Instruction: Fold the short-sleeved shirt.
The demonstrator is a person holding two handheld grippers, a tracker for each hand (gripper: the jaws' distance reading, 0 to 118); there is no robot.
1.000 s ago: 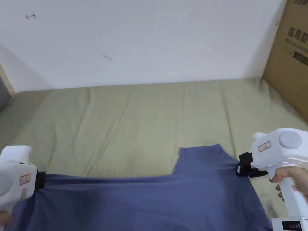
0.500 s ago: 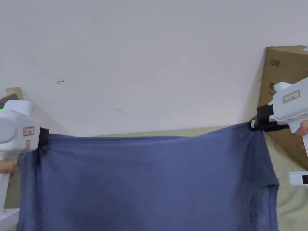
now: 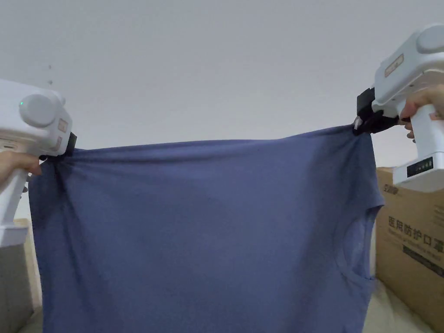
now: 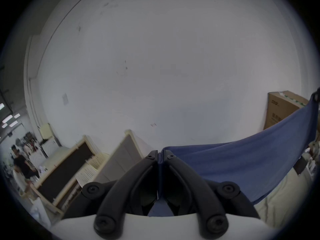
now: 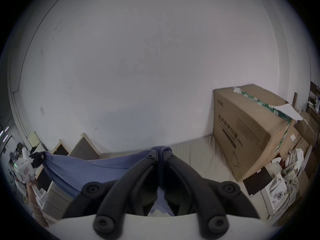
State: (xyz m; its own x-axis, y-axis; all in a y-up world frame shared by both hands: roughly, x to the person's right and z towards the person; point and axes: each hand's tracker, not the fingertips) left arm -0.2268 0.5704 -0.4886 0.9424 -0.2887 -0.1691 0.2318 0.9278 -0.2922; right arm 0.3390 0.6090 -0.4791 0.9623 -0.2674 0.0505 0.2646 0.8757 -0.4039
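Note:
A blue short-sleeved shirt (image 3: 204,234) hangs spread in the air in front of a pale wall, stretched between both grippers. My left gripper (image 3: 69,149) is shut on its upper left corner, and blue cloth (image 4: 242,160) runs away to the right from my closed left jaws (image 4: 160,152). My right gripper (image 3: 360,125) is shut on the upper right corner. The shirt (image 5: 97,165) sags leftward from the closed right gripper (image 5: 160,151) to the far left gripper (image 5: 37,157). A sleeve and the neckline hang at the shirt's right edge.
A large cardboard box (image 3: 412,243) stands at the right on the olive-green covered surface (image 5: 204,160). Framed boards (image 4: 72,167) lean on the wall at the left. Two people (image 4: 20,164) are far off at the left. Clutter and small boxes (image 5: 284,178) lie beyond the cardboard box.
Both grippers have lifted the shirt from the covered surface high into the air, the right one rising most. The head camera has tilted up with them.

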